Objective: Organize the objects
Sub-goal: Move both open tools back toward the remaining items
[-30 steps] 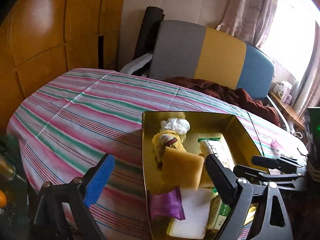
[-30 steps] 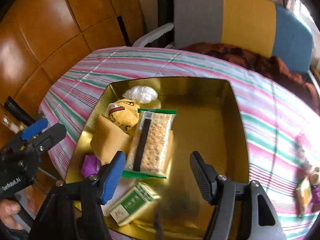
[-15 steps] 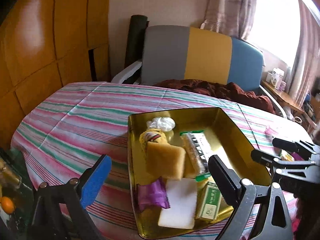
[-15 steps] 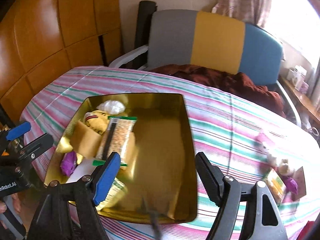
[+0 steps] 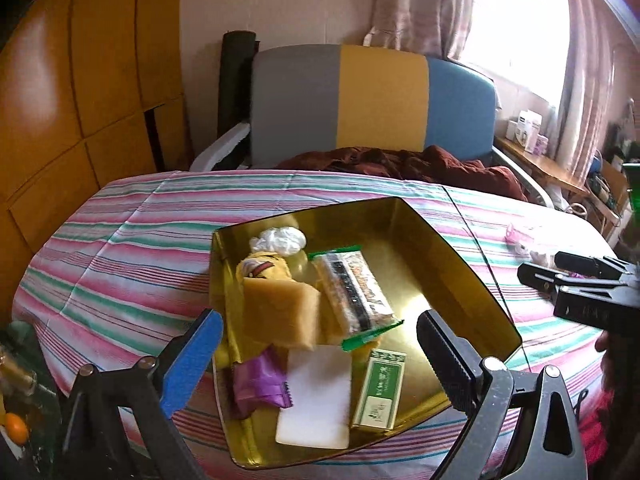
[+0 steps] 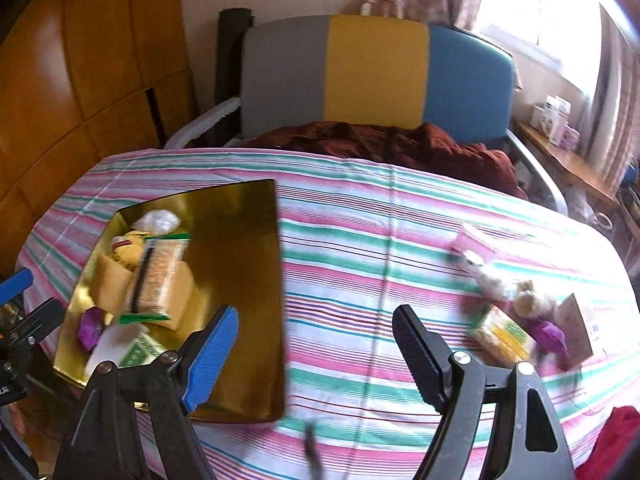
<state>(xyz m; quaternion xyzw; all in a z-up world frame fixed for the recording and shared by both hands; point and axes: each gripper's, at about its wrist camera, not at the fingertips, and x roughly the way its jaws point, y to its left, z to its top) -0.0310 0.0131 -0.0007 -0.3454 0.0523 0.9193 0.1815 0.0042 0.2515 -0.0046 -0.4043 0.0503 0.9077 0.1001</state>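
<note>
A gold tray (image 5: 448, 264) (image 6: 244, 264) sits on the striped tablecloth and holds a yellow sponge (image 5: 280, 312), a cracker pack (image 5: 352, 296), a green box (image 5: 380, 392), a white card (image 5: 316, 396), a purple wrapper (image 5: 256, 384) and a white bag (image 5: 280, 240). My left gripper (image 5: 316, 352) is open and empty, above the tray's near end. My right gripper (image 6: 316, 344) is open and empty, over bare cloth right of the tray. Several loose items (image 6: 520, 320) lie at the table's right: a green-yellow packet, a purple wrapper, small boxes.
A grey, yellow and blue chair (image 6: 376, 80) with a dark red cloth (image 6: 380, 144) stands behind the table. Wooden panelling (image 5: 80, 80) is at the left. A shelf with boxes (image 6: 556, 120) runs under the window at the right.
My right gripper has swung right, away from the tray toward the loose items. My left gripper has pulled back and risen, showing the whole tray. The tray contents have stayed put.
</note>
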